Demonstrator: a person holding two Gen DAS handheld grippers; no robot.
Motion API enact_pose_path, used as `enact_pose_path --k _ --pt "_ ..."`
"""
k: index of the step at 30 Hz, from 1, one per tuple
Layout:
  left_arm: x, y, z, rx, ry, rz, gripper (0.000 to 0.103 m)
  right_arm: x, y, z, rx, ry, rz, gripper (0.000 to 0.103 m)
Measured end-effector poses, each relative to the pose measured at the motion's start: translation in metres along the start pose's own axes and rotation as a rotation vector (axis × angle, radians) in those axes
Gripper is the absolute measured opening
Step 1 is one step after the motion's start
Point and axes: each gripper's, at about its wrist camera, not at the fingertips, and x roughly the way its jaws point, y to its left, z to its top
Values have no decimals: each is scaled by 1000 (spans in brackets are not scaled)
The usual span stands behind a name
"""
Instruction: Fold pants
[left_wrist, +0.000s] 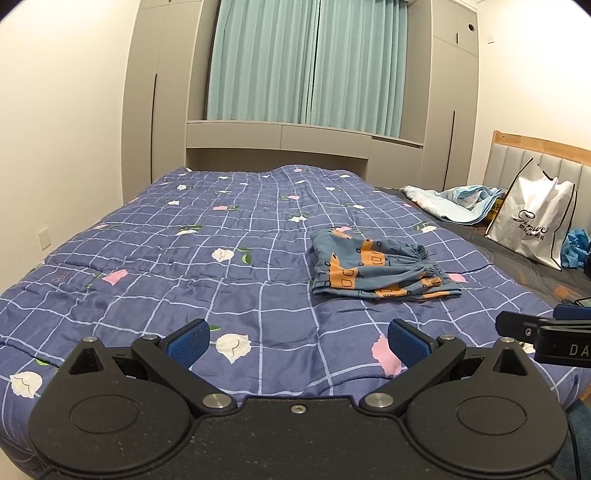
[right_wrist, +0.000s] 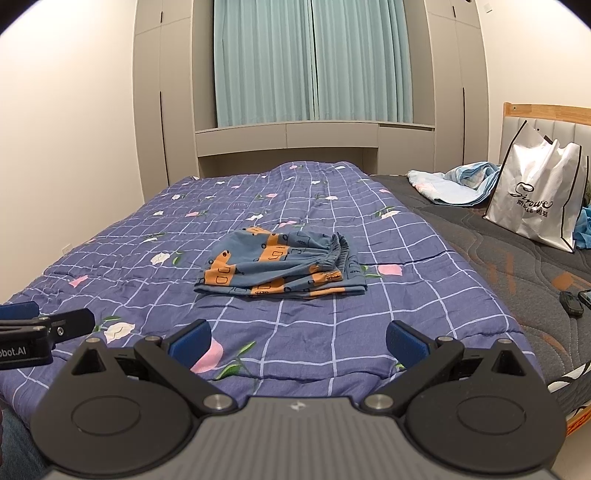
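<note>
The pants (right_wrist: 280, 264) lie folded into a compact stack on the quilt (right_wrist: 155, 236), blue cloth with orange blocks, the gathered waistband turned to the right. In the left wrist view the same pants (left_wrist: 380, 267) sit right of centre, beyond the tongs. They rest flat, touched by nothing.

The quilt is purple-blue with a pale grid and white and pink flowers, and it covers most of the bed (right_wrist: 517, 266); a dark grey mattress strip is bare along the right side.

Both tongs hover near the bed's near edge, well apart from the pants. The left tongs (left_wrist: 297, 341) stand wide apart with nothing between the blue pads. The right tongs (right_wrist: 297, 341) are likewise spread and empty. Each shows at the edge of the other's view.

On the bare mattress to the right stand a white bag (right_wrist: 535, 199) and, farther back, a crumpled light-blue cloth (right_wrist: 454, 184). Two small dark devices (right_wrist: 576, 301) lie near the right edge. At the far wall hang teal curtains (right_wrist: 310, 62) between grey cabinets (right_wrist: 162, 96).
</note>
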Motion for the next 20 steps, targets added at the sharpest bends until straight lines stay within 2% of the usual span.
enact_pose_path --k 20 --pt "-3 1 1 -13 -7 -2 102 2 -2 1 4 8 4 103"
